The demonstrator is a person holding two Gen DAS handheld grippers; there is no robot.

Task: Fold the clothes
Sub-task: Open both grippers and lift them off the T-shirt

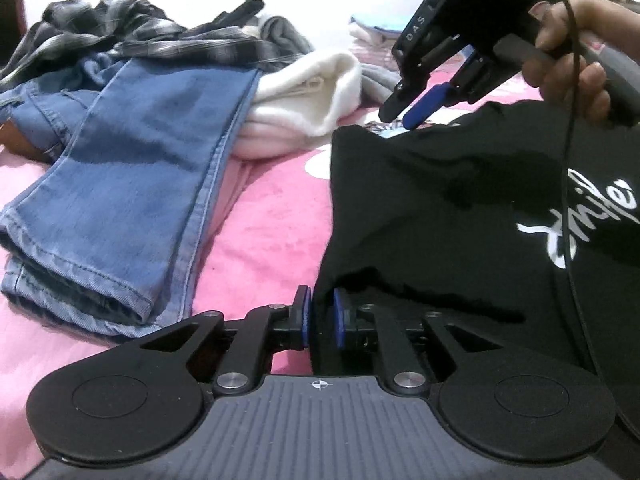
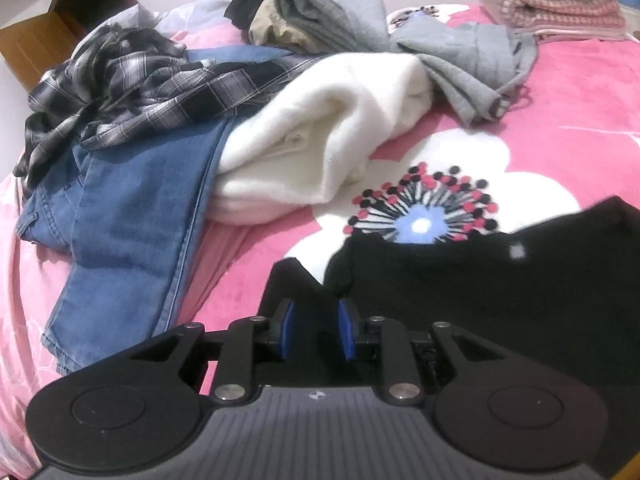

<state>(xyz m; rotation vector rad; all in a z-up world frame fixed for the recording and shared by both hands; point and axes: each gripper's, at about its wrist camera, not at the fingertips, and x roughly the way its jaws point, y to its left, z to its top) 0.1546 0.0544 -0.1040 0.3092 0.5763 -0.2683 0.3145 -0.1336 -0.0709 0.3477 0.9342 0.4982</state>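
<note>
From my left gripper (image 1: 320,316) I see its blue pads slightly parted with the edge of the black T-shirt (image 1: 440,208) between them. The right gripper (image 1: 404,110), held in a hand (image 1: 568,48), hovers over the shirt's far corner, jaws apart. Blue jeans (image 1: 132,184) lie left on the pink blanket (image 1: 272,216), beside a white garment (image 1: 308,96).
</note>
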